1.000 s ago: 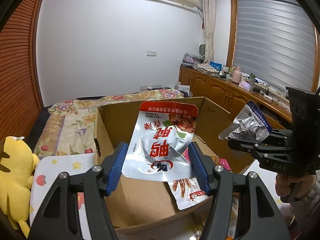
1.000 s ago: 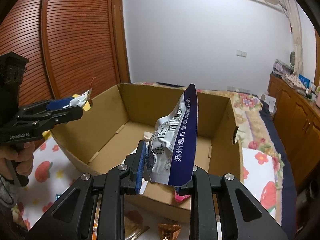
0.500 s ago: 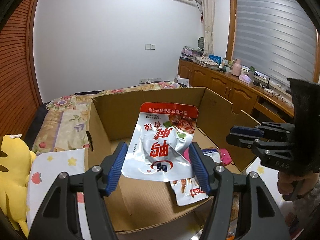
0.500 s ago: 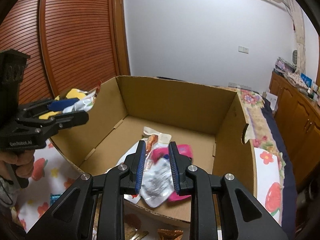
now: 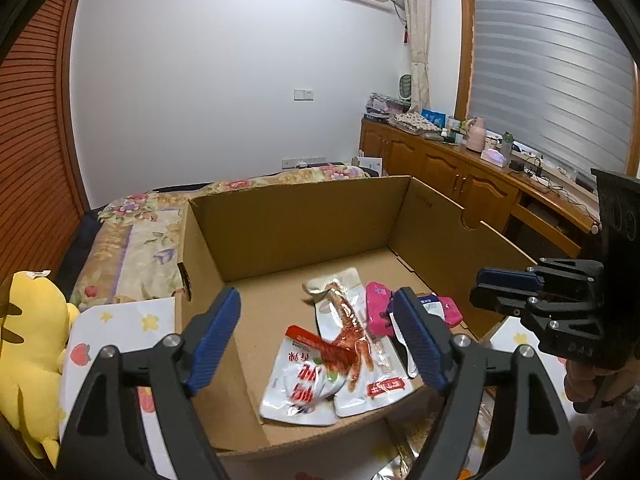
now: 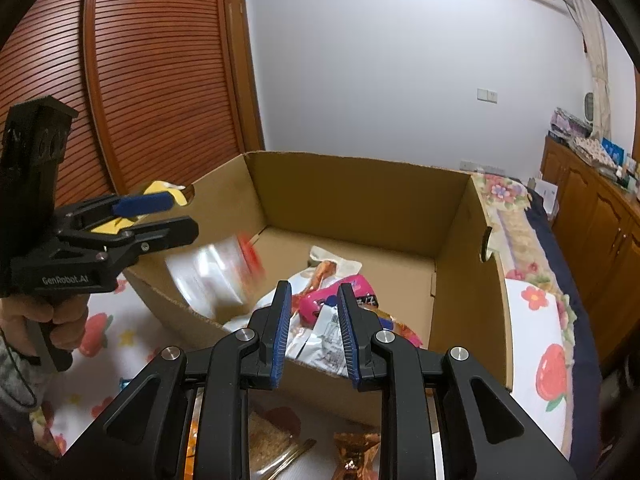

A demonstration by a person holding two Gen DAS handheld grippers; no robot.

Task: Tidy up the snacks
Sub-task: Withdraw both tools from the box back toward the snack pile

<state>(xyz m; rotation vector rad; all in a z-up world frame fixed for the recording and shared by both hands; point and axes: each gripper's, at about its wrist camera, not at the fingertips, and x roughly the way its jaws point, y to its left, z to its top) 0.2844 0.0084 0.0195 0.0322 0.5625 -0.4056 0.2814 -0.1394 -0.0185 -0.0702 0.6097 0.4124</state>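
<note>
An open cardboard box [image 5: 300,220] holds several snack packets. My left gripper [image 5: 316,340] is open and empty above the box's near edge. The silver and red pouch [image 5: 304,384] lies on the box floor below it; in the right wrist view it is a blur [image 6: 220,268] falling into the box. A clear packet with a red snack [image 5: 348,320] and a pink packet [image 5: 378,308] lie beside it. My right gripper [image 6: 312,328] is open and empty over the box's near wall [image 6: 460,320]; it also shows in the left wrist view [image 5: 508,284]. The left gripper shows in the right wrist view [image 6: 168,216].
More wrapped snacks [image 6: 356,452] lie on the fruit-print cloth [image 6: 540,340] in front of the box. A yellow plush toy [image 5: 28,344] sits at the left. A bed with floral cover [image 5: 136,240] is behind the box. Wooden cabinets [image 5: 460,184] stand at the right.
My left gripper opened and let go of the silver and red pouch, which dropped into the box. My right gripper earlier released the blue and silver packet into the box.
</note>
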